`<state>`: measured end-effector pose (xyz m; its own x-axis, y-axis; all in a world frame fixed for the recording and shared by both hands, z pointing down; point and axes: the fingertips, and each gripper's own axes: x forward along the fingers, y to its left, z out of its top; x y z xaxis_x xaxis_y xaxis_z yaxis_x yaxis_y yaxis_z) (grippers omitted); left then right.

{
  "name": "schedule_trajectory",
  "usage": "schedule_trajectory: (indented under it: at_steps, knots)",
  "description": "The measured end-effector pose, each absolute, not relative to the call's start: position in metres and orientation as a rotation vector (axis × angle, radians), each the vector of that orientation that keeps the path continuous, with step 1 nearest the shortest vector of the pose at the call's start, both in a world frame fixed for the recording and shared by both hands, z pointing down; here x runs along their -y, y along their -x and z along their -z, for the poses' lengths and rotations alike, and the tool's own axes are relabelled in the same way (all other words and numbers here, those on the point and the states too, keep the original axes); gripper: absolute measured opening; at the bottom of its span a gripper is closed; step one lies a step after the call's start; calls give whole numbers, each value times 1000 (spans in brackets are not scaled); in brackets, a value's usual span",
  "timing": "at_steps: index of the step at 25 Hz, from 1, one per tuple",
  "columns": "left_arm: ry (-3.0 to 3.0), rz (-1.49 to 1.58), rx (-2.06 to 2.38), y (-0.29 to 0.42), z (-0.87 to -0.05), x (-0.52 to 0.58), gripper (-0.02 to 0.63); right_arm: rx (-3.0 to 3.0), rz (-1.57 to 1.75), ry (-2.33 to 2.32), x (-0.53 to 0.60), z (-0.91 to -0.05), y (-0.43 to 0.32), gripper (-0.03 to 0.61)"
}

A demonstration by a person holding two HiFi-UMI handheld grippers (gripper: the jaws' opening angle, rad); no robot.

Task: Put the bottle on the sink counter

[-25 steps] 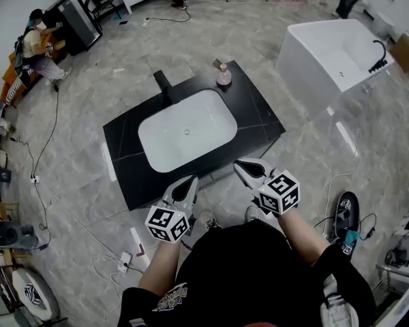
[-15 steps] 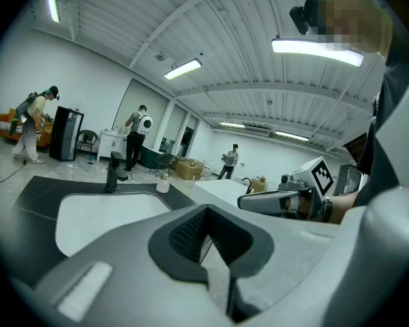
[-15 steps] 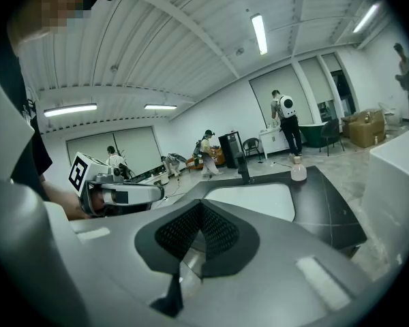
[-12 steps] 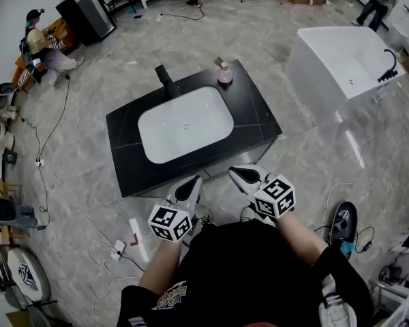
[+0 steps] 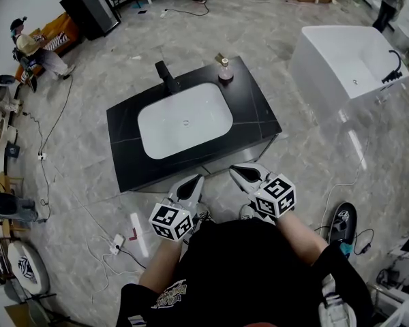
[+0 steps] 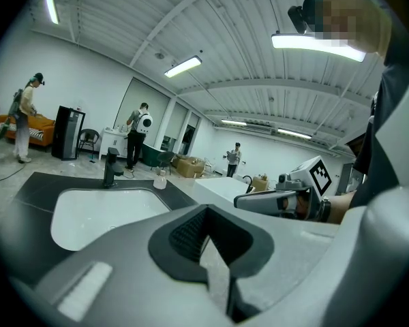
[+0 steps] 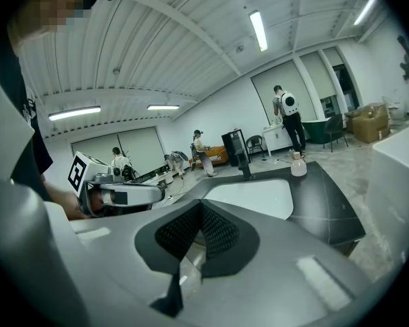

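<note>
A small pinkish bottle (image 5: 225, 69) stands upright on the far right corner of the black sink counter (image 5: 259, 118), beside the white basin (image 5: 184, 120) and to the right of the black faucet (image 5: 165, 78). My left gripper (image 5: 190, 184) and right gripper (image 5: 241, 174) hover side by side just in front of the counter's near edge, both shut and empty. From the left gripper (image 6: 208, 242), the bottle (image 6: 161, 179) is seen far off past the basin. The right gripper (image 7: 189, 252) also sees the bottle (image 7: 298, 165), far ahead on the counter.
A white bathtub (image 5: 347, 60) stands to the right of the counter. Cables and a power strip (image 5: 116, 242) lie on the floor at left. A black cabinet (image 5: 88, 7) and several people are at the back of the room. A dark board (image 5: 343, 221) lies on the floor at right.
Both grippers and the person have drawn back a little from the counter's near edge. The bottle has not moved.
</note>
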<state>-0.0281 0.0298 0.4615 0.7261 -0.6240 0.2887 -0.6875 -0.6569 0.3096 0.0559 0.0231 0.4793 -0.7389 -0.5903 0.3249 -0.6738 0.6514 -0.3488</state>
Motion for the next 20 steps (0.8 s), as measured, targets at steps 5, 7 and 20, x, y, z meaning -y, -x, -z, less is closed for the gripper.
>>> schedule_trajectory:
  at_steps: [5, 7, 20]
  knots:
    - [-2540, -204, 980, 24, -457, -23, 0, 2686, -676, -1055, -19, -478, -57, 28]
    - [-2546, -201, 972, 23, -455, -21, 0, 2685, -677, -1063, -18, -477, -57, 28]
    - [-2564, -225, 934, 26, -458, -12, 0, 2667, -685, -1076, -13, -480, -50, 28]
